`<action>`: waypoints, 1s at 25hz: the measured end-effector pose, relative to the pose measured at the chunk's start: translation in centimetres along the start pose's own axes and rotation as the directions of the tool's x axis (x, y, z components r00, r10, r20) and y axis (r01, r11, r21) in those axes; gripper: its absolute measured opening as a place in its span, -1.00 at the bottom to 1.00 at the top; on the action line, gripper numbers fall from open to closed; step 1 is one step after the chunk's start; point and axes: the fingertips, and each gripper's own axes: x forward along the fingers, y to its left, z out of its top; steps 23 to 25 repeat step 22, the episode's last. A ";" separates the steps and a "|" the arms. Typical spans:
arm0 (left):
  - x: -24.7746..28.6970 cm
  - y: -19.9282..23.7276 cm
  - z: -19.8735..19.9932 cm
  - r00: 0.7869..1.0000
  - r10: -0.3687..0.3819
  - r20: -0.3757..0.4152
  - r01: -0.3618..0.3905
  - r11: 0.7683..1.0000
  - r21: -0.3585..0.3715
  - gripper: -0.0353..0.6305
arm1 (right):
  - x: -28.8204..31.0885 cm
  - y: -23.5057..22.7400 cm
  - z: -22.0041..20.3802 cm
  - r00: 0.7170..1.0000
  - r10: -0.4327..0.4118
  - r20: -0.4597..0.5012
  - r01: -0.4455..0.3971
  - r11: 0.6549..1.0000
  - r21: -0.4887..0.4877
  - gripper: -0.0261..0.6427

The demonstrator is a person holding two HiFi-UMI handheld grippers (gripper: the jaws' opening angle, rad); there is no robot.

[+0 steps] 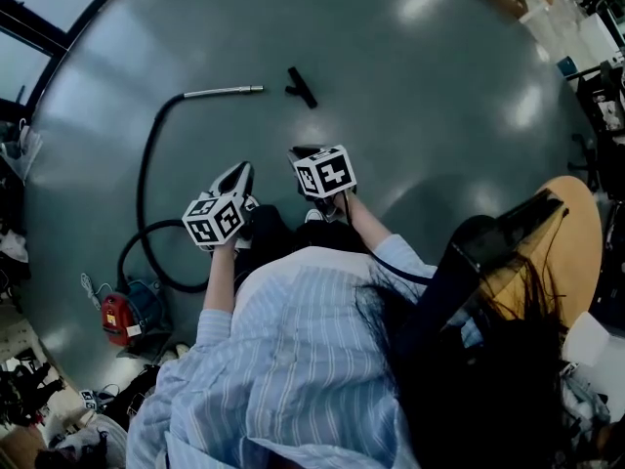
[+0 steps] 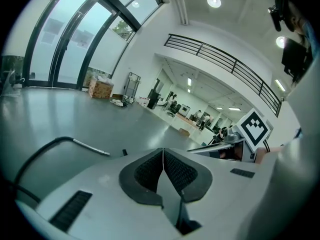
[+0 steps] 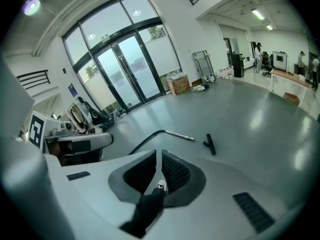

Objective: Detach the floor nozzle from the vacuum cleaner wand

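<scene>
Polished grey floor (image 1: 420,96) fills the hall right out to the tall windows on the far side, and you're standing in the middle of it, looking down over your own striped sleeves.

Out there on the floor lies the metal wand (image 1: 223,92), flat, with its black hose (image 1: 146,164) curling back leftward and nearer to the red vacuum cleaner (image 1: 117,318) by your left side. Just off the wand's right tip sits the black floor nozzle (image 1: 303,87), and there's bare floor between the two. They are not touching. By the look of it the detaching is already done, and both pieces have been put down side by side so that the gap is plain.

Now your hands. The left claw (image 1: 238,172) is pinched to a close, pads meeting at the tips with nothing in them. The right claw (image 1: 299,152) is narrow too, only a thin slit between the pads, and all that shows through it is your own shoe and trouser leg behind. It is empty as well.

You're holding both claws up close in front of your body, tilted down and pointing across the floor. That reads as hands drawn clear of the job, not reaching for anything. The nozzle lies well beyond both claws, farther out and roughly straight ahead of the right one; the wand's tip is out beyond the left.
</scene>
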 end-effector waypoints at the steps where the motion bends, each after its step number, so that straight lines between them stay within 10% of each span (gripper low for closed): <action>1: -0.1 0.1 0.0 1.000 0.009 0.005 -0.009 1.000 0.001 -0.86 | -0.1 0.0 0.1 1.000 0.003 0.002 -0.003 1.000 -0.006 -0.80; 25: 0.8 1.2 0.9 0.999 0.046 -0.013 -0.045 0.998 0.044 -0.86 | 0.6 -1.1 1.6 1.000 0.023 -0.014 -0.023 1.000 0.002 -0.80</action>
